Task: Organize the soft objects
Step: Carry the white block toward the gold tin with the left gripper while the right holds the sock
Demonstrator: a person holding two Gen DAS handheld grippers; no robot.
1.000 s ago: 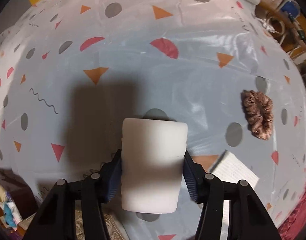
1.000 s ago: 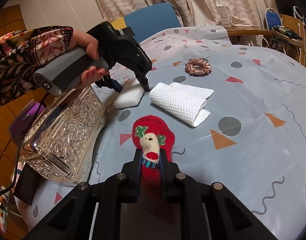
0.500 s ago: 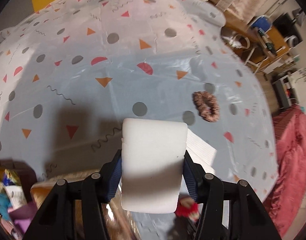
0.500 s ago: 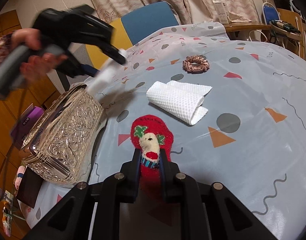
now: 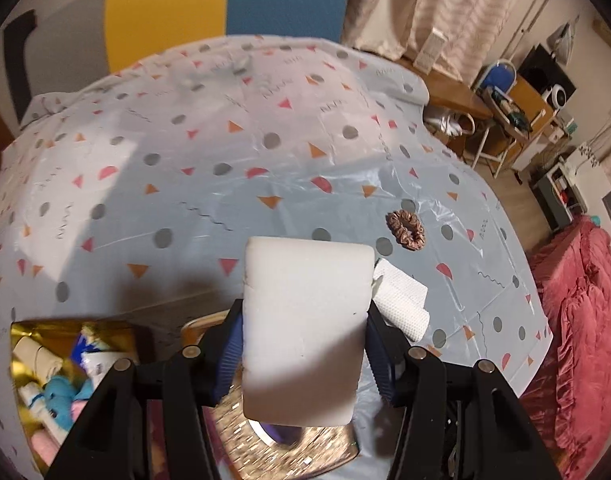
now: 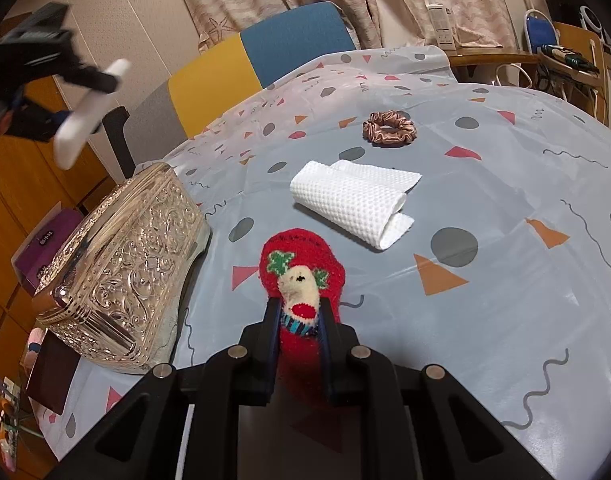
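Note:
My left gripper [image 5: 305,312] is shut on a white foam block [image 5: 305,320], held high over the table. In the right wrist view the block [image 6: 89,116] hangs at the upper left, above and behind the ornate silver box [image 6: 125,264]. My right gripper [image 6: 299,312] is shut on a red sock with a cream animal face [image 6: 301,268], which lies on the tablecloth. A folded white waffle cloth [image 6: 353,200] lies beyond the sock. A brown satin scrunchie [image 6: 389,127] lies farther back.
A gold-lined container [image 5: 21,332] holding several soft toys and rolled cloths sits at the lower left of the left wrist view. A blue and yellow chair [image 6: 265,60] stands behind the table. A purple box [image 6: 45,240] sits left of the silver box. Red bedding [image 5: 577,320] lies beyond the table's right edge.
My left gripper has lifted the white block from the table beside the waffle cloth, up and to the left above the silver box. The right gripper and sock have not moved.

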